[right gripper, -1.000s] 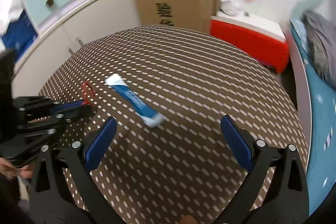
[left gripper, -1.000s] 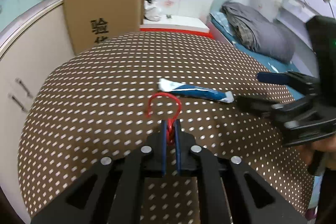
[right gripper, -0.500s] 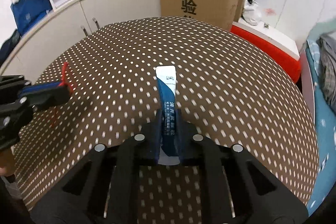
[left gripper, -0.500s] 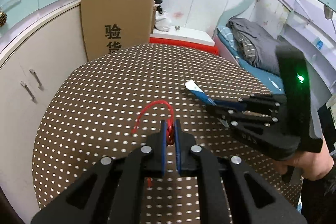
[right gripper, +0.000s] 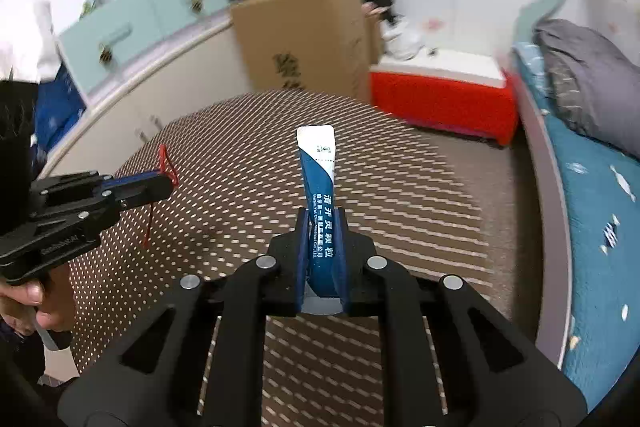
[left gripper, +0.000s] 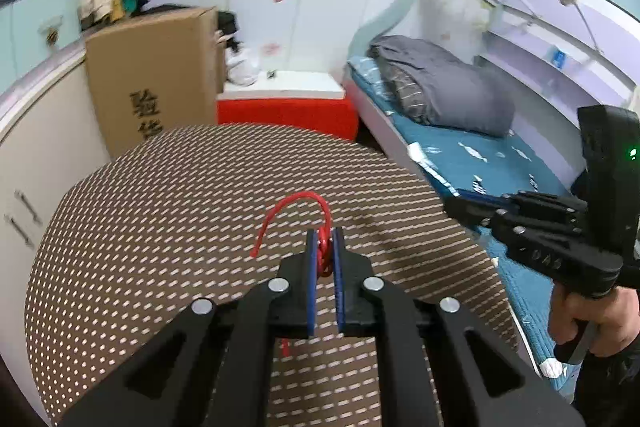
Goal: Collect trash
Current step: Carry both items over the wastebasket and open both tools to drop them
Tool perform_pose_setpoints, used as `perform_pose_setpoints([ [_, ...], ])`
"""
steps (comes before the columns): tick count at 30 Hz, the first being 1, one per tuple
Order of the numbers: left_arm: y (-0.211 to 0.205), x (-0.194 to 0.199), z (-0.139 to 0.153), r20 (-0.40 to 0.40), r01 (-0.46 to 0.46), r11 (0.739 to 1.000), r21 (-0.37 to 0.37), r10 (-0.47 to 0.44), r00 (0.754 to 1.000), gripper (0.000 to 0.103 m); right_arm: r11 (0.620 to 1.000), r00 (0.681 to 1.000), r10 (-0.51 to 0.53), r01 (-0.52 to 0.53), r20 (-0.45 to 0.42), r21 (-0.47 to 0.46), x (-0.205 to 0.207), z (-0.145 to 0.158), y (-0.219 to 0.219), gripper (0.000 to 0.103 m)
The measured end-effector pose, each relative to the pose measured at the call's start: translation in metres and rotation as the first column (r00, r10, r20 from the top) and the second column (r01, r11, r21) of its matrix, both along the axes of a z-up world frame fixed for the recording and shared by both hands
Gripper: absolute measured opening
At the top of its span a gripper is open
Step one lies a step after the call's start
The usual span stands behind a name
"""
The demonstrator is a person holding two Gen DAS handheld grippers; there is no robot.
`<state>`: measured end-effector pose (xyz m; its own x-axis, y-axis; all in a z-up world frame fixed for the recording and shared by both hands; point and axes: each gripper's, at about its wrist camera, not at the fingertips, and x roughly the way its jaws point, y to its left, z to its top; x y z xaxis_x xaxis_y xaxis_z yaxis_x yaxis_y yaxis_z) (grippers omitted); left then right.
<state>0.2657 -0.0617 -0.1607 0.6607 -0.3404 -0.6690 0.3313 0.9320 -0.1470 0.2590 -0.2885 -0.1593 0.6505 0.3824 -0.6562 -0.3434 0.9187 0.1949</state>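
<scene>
The left hand-held gripper (left gripper: 325,247) is clamped on a knotted red wire tie (left gripper: 298,217), carried above the dotted desk (left gripper: 160,227). The right hand-held gripper (right gripper: 322,239) is clenched on the blue-and-white sachet (right gripper: 320,179), gripped low. Both pieces are judged light and limp; the thin wire looks slip-prone, so a pinch at the knot is favoured.

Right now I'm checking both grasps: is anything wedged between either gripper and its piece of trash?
Nothing visible. The left gripper is shut directly on the red wire, and the right gripper is shut directly on the blue sachet.
</scene>
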Motion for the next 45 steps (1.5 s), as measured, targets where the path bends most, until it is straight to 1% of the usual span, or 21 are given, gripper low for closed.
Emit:
perform_pose_setpoints([
  [7,-0.069,-0.009,0.026,0.066,0.098,0.995,0.027,-0.100,0.993,0.007,0.987,0.988,-0.143,0.137,0.058,0.087,-0.030,0.025,-0.082,0.013],
  [11,-0.111,-0.014,0.040,0.092,0.169,0.985,0.029,-0.171,0.981,0.007,0.962,0.967,-0.245,0.233,0.071,0.145,-0.045,0.031,-0.135,0.013],
  [15,-0.159,-0.018,0.048,0.102,0.253,0.967,0.026,-0.255,0.962,0.007,0.929,0.939,-0.338,0.323,0.061,0.182,-0.058,0.025,-0.181,0.013],
  [19,-0.204,-0.012,0.042,0.079,0.321,0.947,0.027,-0.323,0.943,0.007,0.886,0.907,-0.421,0.406,0.017,0.225,-0.068,0.010,-0.223,0.013],
  [23,-0.253,-0.002,0.019,0.004,0.386,0.922,0.022,-0.386,0.922,0.007,0.845,0.878,-0.477,0.473,-0.047,0.250,-0.076,-0.015,-0.257,0.013],
  [25,-0.270,0.004,0.007,-0.033,0.405,0.914,0.024,-0.404,0.914,0.007,0.827,0.864,-0.497,0.499,-0.081,0.260,-0.077,-0.029,-0.272,0.013],
  [27,-0.290,0.013,-0.011,-0.086,0.425,0.905,0.031,-0.421,0.903,0.007,0.810,0.852,-0.509,0.521,-0.118,0.269,-0.075,-0.044,-0.284,0.013],
  [29,-0.304,0.021,-0.027,-0.125,0.431,0.901,0.041,-0.423,0.897,0.007,0.800,0.844,-0.516,0.536,-0.146,0.271,-0.071,-0.056,-0.290,0.013],
  [33,-0.336,0.037,-0.066,-0.217,0.453,0.888,0.082,-0.427,0.878,0.007,0.776,0.823,-0.519,0.567,-0.230,0.275,-0.055,-0.091,-0.301,0.013],
  [37,-0.359,0.052,-0.102,-0.302,0.475,0.873,0.109,-0.426,0.853,0.007,0.758,0.803,-0.509,0.589,-0.311,0.279,-0.040,-0.129,-0.305,0.013],
  [38,-0.365,0.056,-0.114,-0.332,0.486,0.867,0.115,-0.427,0.841,0.007,0.756,0.799,-0.506,0.592,-0.324,0.280,-0.037,-0.134,-0.305,0.013],
  [40,-0.369,0.062,-0.127,-0.364,0.497,0.858,0.128,-0.426,0.828,0.010,0.752,0.792,-0.490,0.595,-0.364,0.283,-0.028,-0.152,-0.305,0.013],
  [41,-0.371,0.064,-0.133,-0.376,0.499,0.855,0.141,-0.420,0.826,0.018,0.749,0.787,-0.485,0.599,-0.381,0.283,-0.025,-0.161,-0.305,0.016],
  [42,-0.375,0.068,-0.140,-0.399,0.502,0.850,0.160,-0.409,0.821,0.029,0.746,0.782,-0.482,0.603,-0.395,0.284,-0.022,-0.167,-0.305,0.016],
  [43,-0.377,0.071,-0.144,-0.413,0.501,0.849,0.167,-0.401,0.818,0.061,0.739,0.773,-0.479,0.611,-0.416,0.283,-0.019,-0.176,-0.306,0.016],
  [44,-0.378,0.075,-0.147,-0.424,0.486,0.855,0.182,-0.378,0.823,0.077,0.730,0.759,-0.478,0.623,-0.443,0.281,-0.016,-0.187,-0.307,0.016],
  [45,-0.376,0.080,-0.144,-0.415,0.461,0.867,0.191,-0.354,0.838,0.090,0.721,0.749,-0.475,0.632,-0.462,0.284,-0.014,-0.194,-0.309,0.022],
])
